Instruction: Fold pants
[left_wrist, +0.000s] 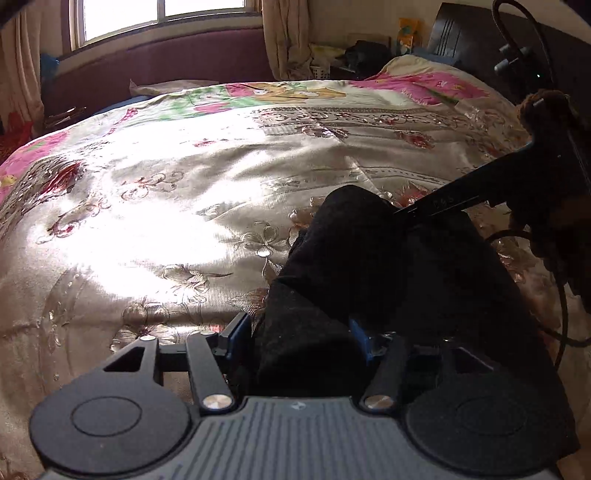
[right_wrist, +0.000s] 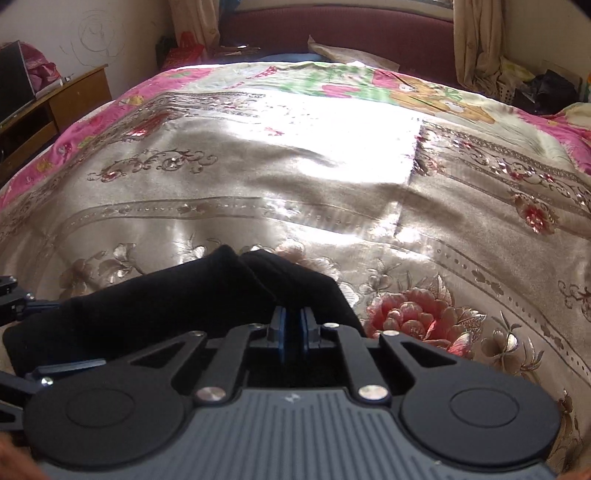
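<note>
- Nearest the left wrist camera, the left gripper (left_wrist: 295, 334) has its blue pads apart, one on each side of a bunched fold of the black pants (left_wrist: 376, 266); whether either pad presses the cloth cannot be told, so I judge this a release or a fresh bite, not a firm hold.
- Right gripper (right_wrist: 293, 326) has its pads almost together at 6 o'clock in its own view, pinched on an edge of the pants (right_wrist: 207, 295), likely to pin the fold in place.
- Pants lie in a doubled heap on the bed (left_wrist: 147, 206), on the near part of the shiny floral bedspread (right_wrist: 332, 206), toward 5 o'clock in the left view.
- Seen from the left, the right gripper comes in from 3 o'clock onto the heap.
- Writing: a small logo on each gripper body and faint characters on the right gripper's finger are too small to read.
</note>
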